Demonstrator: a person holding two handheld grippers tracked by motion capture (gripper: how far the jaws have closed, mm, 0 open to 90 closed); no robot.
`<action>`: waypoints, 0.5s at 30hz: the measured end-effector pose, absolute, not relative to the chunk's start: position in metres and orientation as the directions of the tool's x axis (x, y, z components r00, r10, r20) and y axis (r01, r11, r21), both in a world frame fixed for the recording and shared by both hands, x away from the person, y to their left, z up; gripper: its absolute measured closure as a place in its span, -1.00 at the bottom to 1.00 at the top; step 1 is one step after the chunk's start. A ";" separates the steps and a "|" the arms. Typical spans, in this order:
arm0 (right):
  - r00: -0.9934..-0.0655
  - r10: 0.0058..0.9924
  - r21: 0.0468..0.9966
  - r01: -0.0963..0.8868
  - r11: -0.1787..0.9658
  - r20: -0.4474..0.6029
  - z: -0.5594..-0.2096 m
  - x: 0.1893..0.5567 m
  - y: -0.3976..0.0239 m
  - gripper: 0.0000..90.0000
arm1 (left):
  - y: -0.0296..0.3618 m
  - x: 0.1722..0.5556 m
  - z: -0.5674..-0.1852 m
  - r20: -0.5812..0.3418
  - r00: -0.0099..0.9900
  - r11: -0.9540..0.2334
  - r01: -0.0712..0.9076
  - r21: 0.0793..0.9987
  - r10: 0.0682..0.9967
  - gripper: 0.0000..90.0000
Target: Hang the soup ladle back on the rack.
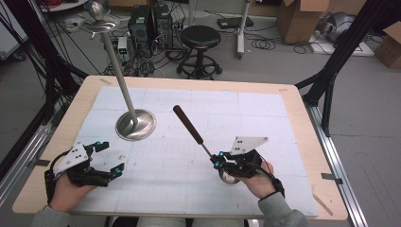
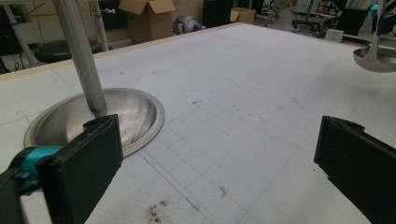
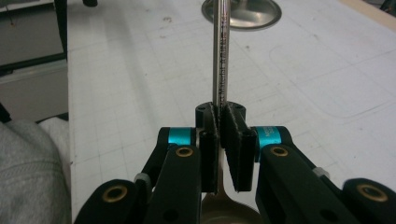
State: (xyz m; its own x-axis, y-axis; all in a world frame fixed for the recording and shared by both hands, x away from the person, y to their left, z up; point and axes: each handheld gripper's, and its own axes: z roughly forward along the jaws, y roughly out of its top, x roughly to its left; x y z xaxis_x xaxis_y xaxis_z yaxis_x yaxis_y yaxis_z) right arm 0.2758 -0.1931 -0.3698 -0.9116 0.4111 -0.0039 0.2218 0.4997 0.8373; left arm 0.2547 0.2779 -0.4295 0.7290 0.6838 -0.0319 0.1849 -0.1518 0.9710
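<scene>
A ladle with a brown wooden handle (image 1: 188, 124) and a thin steel shaft (image 3: 220, 56) slants up and to the left at the front right of the table. My right gripper (image 1: 218, 160) is shut on the shaft just above the bowl (image 1: 228, 178), and the right gripper view shows the jaws pressed against the shaft (image 3: 219, 140). At the front left my left gripper (image 1: 111, 157) stands open, its jaws wide apart over the bare mat (image 2: 219, 158). The ladle bowl (image 2: 376, 58) hangs a little above the mat in the left gripper view.
A steel stand with a round base (image 1: 136, 124) and a tall leaning pole (image 1: 118, 71) sits left of centre, close ahead of my left gripper. A white gridded mat (image 1: 265, 118) covers the wooden table. Behind are a black stool (image 1: 200, 38), computer towers (image 1: 150, 23) and cardboard boxes (image 1: 302, 19).
</scene>
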 end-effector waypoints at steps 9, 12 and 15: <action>-0.903 0.429 0.868 0.219 0.446 0.007 -0.367 0.283 -0.190 0.89 | 0.278 0.255 -0.430 -0.031 0.729 -0.153 0.185 0.971 0.684 -0.96; -0.897 0.441 0.876 0.217 0.431 0.006 -0.366 0.285 -0.190 0.89 | 0.278 0.255 -0.430 -0.032 0.729 -0.152 0.186 0.971 0.684 -0.96; -0.893 0.449 0.880 0.225 0.418 0.015 -0.366 0.287 -0.189 0.89 | 0.278 0.255 -0.430 -0.032 0.728 -0.152 0.185 0.971 0.684 -0.96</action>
State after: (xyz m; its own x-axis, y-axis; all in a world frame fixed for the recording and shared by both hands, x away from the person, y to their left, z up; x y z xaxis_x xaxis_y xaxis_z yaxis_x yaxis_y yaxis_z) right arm 0.2870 -0.1890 -0.3657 -0.8933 0.4493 0.0152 0.2253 0.4183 0.8799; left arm 0.2547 0.2777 -0.4295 0.7284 0.6844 -0.0321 0.1852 -0.1516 0.9709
